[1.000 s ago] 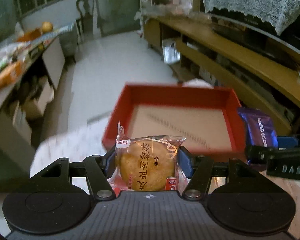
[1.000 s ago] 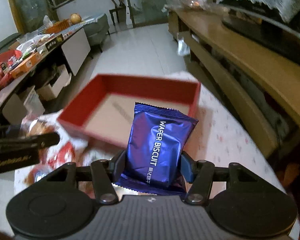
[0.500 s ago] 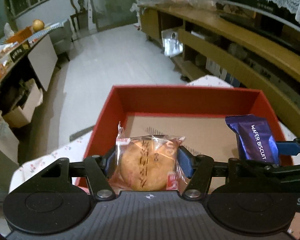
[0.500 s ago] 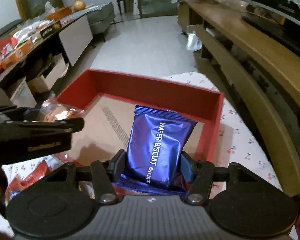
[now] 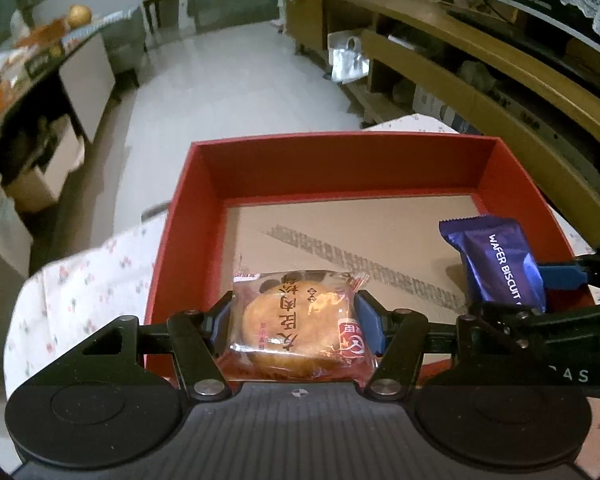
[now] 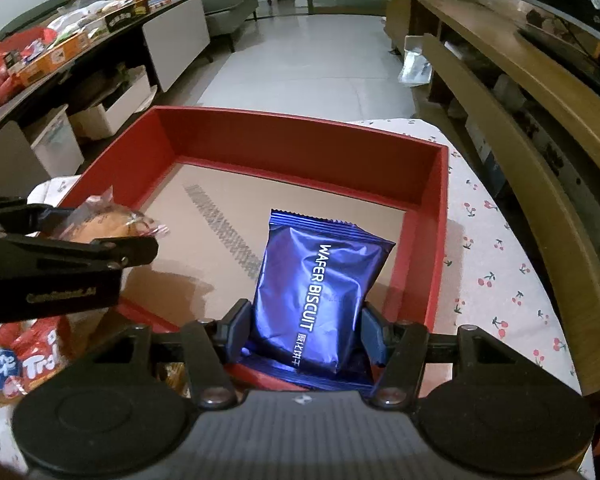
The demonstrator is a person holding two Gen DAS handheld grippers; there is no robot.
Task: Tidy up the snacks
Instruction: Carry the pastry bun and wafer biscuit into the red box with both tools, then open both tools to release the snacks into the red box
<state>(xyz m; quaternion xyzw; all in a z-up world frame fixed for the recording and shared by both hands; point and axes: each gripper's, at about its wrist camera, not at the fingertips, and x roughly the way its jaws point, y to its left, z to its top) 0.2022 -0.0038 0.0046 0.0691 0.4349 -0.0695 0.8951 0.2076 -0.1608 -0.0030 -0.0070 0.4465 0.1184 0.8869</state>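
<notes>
A red box [image 5: 340,160] [image 6: 300,136] with a bare cardboard floor lies on a cherry-print tablecloth. My left gripper [image 5: 294,322] is shut on a round pastry in a clear wrapper [image 5: 296,320], held over the box's near left part. That pastry [image 6: 104,226] also shows at the left of the right wrist view. My right gripper [image 6: 306,330] is shut on a blue wafer biscuit packet [image 6: 320,292], held over the box's near right part; the packet [image 5: 496,260] appears at the right of the left wrist view.
Red snack packets [image 6: 36,360] lie on the tablecloth [image 6: 500,280] left of the box. A long wooden shelf unit [image 6: 520,80] runs along the right. A cluttered dark counter [image 6: 60,40] stands at the left, tiled floor beyond the table.
Both grippers have come forward and down over the red box, each still holding its snack. The box now fills more of both views.
</notes>
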